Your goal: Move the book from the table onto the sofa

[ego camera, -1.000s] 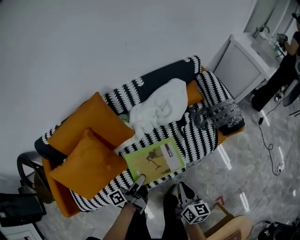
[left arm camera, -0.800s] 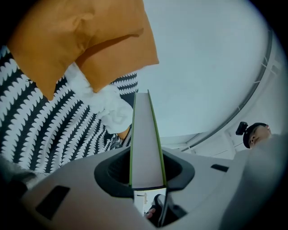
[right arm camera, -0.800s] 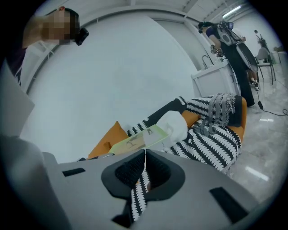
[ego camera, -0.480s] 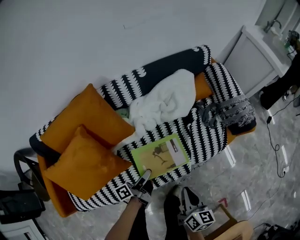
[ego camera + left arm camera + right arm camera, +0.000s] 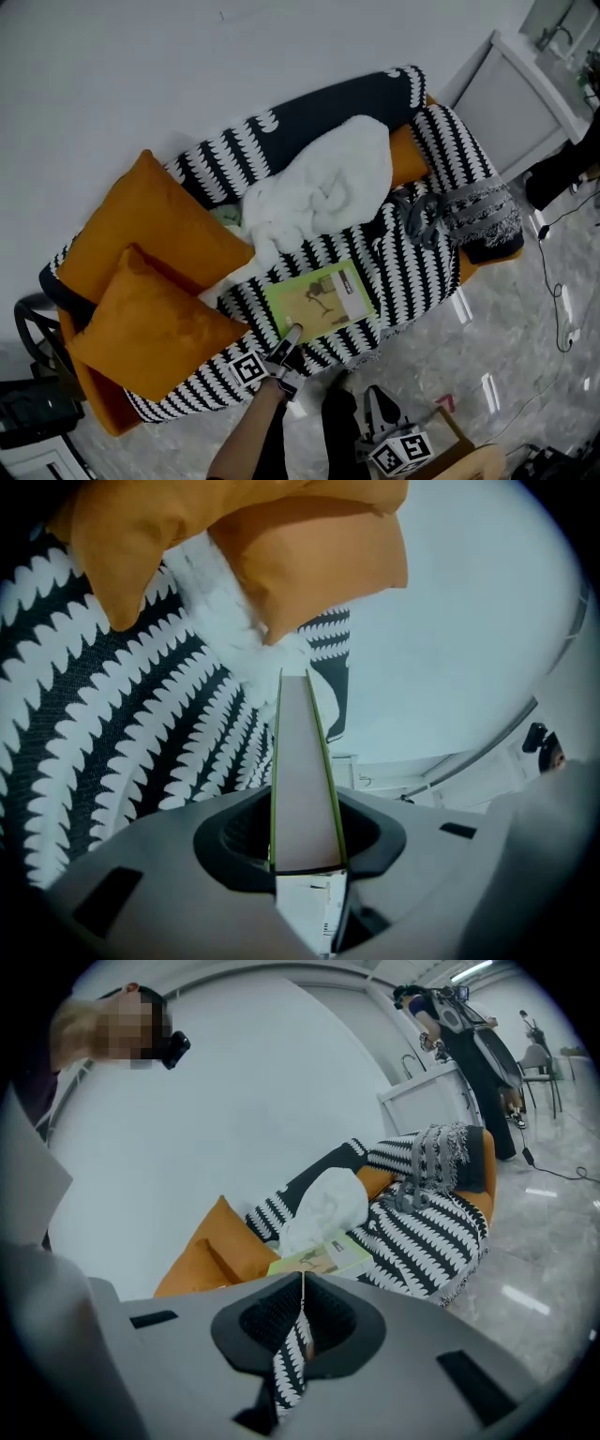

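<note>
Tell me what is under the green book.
The black-and-white sofa cover lies under the green book, which the left gripper grips at its near edge. The patch beneath is covered, so contact cannot be confirmed.

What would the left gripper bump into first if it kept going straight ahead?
Probably the white blanket, just beyond the book the left gripper holds. An orange cushion is close by too, so I can't be sure.
</note>
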`<state>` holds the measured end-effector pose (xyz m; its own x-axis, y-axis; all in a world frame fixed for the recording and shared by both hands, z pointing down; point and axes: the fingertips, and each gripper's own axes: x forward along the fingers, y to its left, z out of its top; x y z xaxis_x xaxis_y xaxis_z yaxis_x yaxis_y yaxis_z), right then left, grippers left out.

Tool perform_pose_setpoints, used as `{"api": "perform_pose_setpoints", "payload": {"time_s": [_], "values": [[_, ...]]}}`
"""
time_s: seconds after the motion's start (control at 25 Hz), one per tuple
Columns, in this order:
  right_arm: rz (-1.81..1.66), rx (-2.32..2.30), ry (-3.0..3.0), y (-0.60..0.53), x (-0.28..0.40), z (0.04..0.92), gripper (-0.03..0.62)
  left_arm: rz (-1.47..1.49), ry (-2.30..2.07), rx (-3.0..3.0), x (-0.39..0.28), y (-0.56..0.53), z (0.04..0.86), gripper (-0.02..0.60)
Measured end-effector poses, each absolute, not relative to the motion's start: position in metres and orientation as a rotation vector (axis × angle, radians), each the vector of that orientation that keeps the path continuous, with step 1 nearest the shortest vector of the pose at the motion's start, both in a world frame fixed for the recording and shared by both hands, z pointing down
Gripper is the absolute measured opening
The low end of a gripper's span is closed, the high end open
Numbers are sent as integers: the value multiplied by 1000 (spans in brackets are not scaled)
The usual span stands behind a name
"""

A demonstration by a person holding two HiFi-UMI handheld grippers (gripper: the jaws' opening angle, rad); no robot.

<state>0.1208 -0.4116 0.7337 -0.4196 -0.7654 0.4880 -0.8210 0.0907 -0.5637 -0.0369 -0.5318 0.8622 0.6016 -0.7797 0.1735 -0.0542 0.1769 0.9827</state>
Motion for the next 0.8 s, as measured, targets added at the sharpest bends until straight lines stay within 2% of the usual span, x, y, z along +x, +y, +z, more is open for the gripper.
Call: {"api": "perform_pose_setpoints", "payload": {"time_s": [0.08,0.12,0.24,0.36,0.8], "values": [[1250,1652,-2269,-413,125,737,29,-537,-912,1331,-42,-541,876,158],[1250,1653,-2268,-414,127,739,29,-517,-957,1337,-43,-546,879,281],[1252,1649,-2266,-416,129,742,29,-356,-1109,1354,-52,-544,896,352],[1253,1642,-2271,-420,129,742,29,-269,-1186,1366,-59,-540,900,374],[1231,1608,-2338,-435,116,702,29,-221,-1231,1298,-78,-515,852,379]]}}
